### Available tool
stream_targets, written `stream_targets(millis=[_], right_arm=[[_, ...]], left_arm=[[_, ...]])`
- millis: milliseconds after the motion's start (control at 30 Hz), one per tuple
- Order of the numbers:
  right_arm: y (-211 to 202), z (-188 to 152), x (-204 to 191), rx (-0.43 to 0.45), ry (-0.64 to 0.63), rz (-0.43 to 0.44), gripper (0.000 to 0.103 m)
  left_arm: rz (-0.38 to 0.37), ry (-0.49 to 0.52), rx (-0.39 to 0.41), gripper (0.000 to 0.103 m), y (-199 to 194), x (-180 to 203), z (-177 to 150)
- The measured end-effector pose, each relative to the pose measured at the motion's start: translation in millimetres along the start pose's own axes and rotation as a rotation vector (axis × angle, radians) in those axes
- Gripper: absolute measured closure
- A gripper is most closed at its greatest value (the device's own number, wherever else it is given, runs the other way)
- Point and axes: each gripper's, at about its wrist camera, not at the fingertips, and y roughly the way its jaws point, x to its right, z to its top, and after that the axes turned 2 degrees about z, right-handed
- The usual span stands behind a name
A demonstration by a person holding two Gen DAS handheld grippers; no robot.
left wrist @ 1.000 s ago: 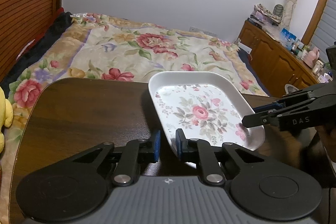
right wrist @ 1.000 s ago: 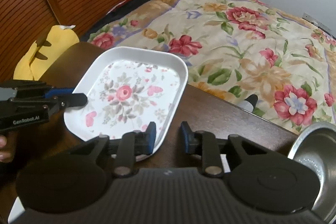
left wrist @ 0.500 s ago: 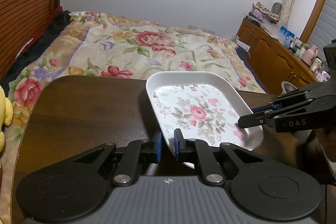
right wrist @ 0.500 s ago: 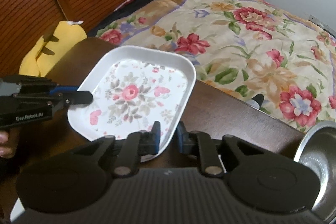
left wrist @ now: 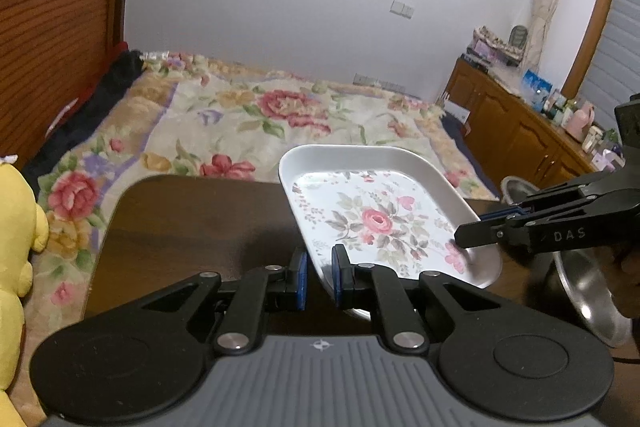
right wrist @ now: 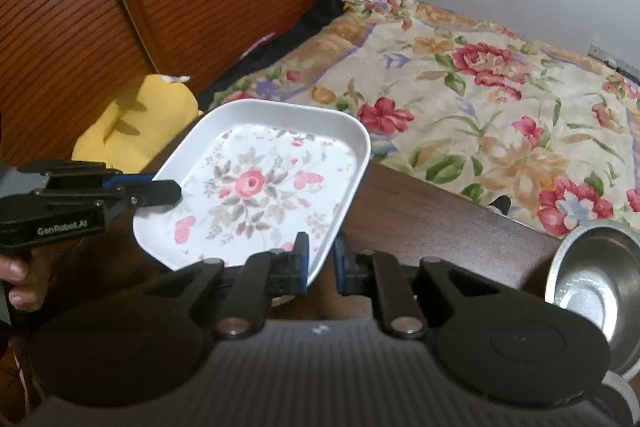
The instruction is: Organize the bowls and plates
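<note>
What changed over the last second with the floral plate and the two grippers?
Both grippers closed on the floral plate: the left gripper and the right gripper each narrowed onto an edge of the rim. The plate now appears raised off the wooden table. The steel bowl stayed on the table.

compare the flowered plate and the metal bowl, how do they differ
The flowered plate is white, rectangular with rounded corners and shallow; the metal bowl is bare silvery steel, round and deeper. The plate bears a rose print; the bowl is plain and shiny. The plate is pinched at its rim by the left gripper and the right gripper, apparently lifted; the bowl is ungripped. Both face open side up.
</note>
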Motion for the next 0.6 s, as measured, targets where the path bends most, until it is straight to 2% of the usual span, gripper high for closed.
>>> stream_targets(millis=[300,600], right_arm=[[-34.6,-8.4,-14.0,0.052,-0.009,-0.024,0.088],[-64.9,-31.8,-25.2,0.085,-0.005,-0.041,0.088]], left_arm=[[-0.015,0.018,0.056,0.088,-36.5,14.0,-0.6],[-0.034,0.041,0.086,0.088,-68.3,32.2,-8.0]])
